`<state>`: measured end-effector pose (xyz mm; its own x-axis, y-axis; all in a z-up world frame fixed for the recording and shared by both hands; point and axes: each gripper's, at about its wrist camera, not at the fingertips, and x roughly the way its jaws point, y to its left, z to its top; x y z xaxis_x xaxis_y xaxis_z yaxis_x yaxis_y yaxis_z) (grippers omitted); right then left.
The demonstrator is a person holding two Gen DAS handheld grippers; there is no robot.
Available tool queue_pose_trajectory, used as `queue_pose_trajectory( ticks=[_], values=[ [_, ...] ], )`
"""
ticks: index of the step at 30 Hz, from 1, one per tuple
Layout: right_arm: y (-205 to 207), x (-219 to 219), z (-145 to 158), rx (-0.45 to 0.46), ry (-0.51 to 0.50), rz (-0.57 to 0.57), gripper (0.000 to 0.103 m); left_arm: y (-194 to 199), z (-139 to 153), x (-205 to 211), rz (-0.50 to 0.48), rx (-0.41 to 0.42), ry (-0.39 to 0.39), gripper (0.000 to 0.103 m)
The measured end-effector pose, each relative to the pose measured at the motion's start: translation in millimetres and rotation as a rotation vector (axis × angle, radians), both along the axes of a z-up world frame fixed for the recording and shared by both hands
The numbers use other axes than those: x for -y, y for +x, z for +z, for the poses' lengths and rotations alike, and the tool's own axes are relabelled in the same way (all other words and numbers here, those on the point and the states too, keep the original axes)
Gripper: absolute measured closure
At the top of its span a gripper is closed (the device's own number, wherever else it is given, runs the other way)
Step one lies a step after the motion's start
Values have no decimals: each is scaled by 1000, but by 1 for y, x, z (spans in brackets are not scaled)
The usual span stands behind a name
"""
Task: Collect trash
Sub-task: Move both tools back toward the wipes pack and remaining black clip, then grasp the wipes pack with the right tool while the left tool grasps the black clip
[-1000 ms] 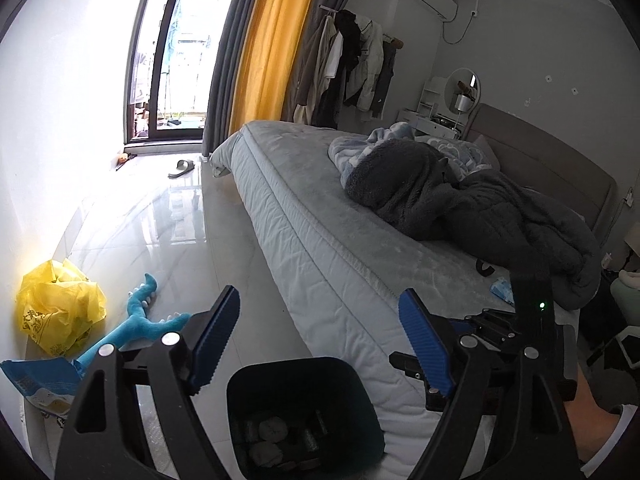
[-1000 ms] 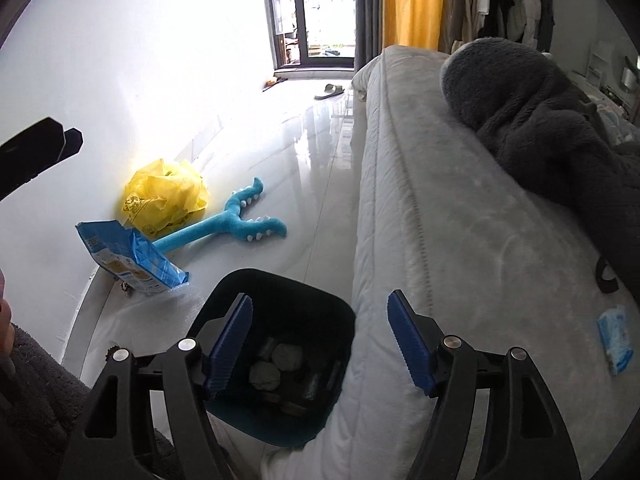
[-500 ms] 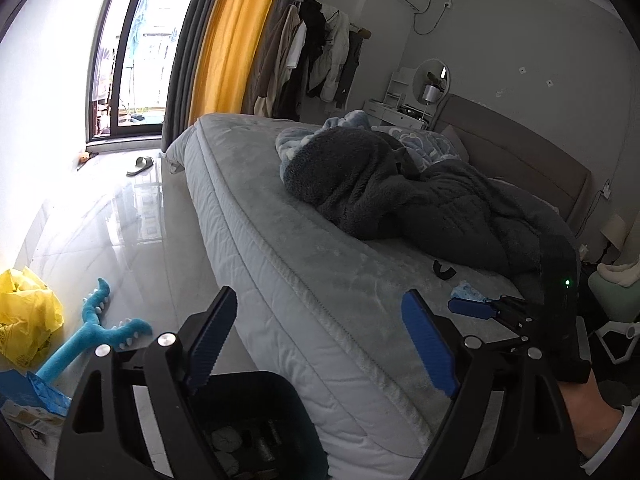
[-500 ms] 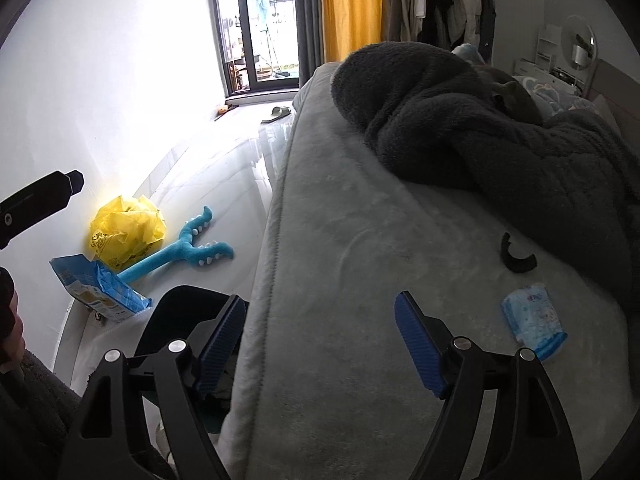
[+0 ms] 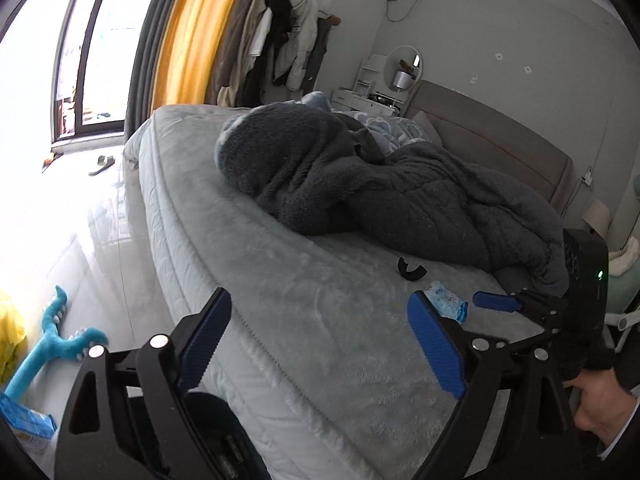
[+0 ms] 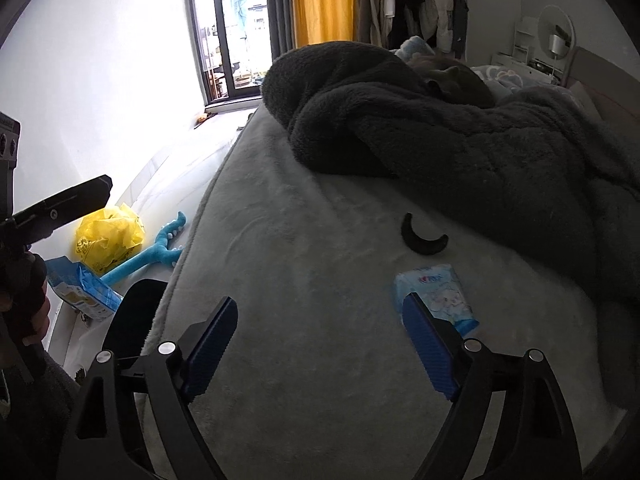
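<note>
A light blue tissue packet [image 6: 438, 294] lies on the grey bed [image 6: 304, 264], beside a black crescent-shaped piece [image 6: 422, 239]. My right gripper [image 6: 320, 344] is open and empty just above the bed, its right finger next to the packet. My left gripper [image 5: 320, 344] is open and empty over the bed's edge; it sees the packet [image 5: 446, 302], the black piece [image 5: 410, 270] and the right gripper's fingers [image 5: 496, 302] beside the packet. The black trash bin [image 6: 132, 316] stands on the floor against the bed, partly hidden, and shows in the left wrist view [image 5: 224, 440] too.
A dark fleece blanket [image 6: 460, 140] is heaped on the bed behind the packet. On the floor by the wall lie a yellow plastic bag [image 6: 106, 238], a blue box [image 6: 82, 290] and a blue plush toy [image 6: 154, 254]. A slipper [image 5: 102, 164] lies near the window.
Both grippers have swung right and up from over the trash bin to over the bed. The right gripper has closed in on the tissue packet. Both stayed open.
</note>
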<state>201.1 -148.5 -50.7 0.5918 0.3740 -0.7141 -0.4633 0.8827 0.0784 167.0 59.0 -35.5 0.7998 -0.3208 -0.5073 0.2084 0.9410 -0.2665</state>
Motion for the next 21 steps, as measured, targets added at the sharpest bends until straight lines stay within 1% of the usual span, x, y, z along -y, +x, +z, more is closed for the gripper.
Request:
queue_pose_trajectory(
  ticks=[1, 4, 6, 9, 14, 17, 21],
  values=[
    [3, 9, -1, -6, 14, -13, 17, 4, -3, 4, -4, -4, 3, 11],
    [10, 28, -2, -19, 37, -30, 16, 14, -7, 14, -26, -16, -36, 10],
    [13, 35, -2, -19, 46, -37, 16, 20, -7, 22, -43, -14, -39, 10],
    [21, 44, -6, -30, 58, -43, 15, 28, -6, 40, -76, 2, -14, 9],
    [37, 41, -18, -35, 14, -7, 15, 42, -14, 60, -122, -6, 48, 9],
    [47, 43, -28, -42, 1, 0, 15, 53, -21, 70, -157, -23, 87, 9],
    [58, 53, -43, -53, 13, -15, 15, 69, -32, 81, -214, -56, 126, 9]
  ],
)
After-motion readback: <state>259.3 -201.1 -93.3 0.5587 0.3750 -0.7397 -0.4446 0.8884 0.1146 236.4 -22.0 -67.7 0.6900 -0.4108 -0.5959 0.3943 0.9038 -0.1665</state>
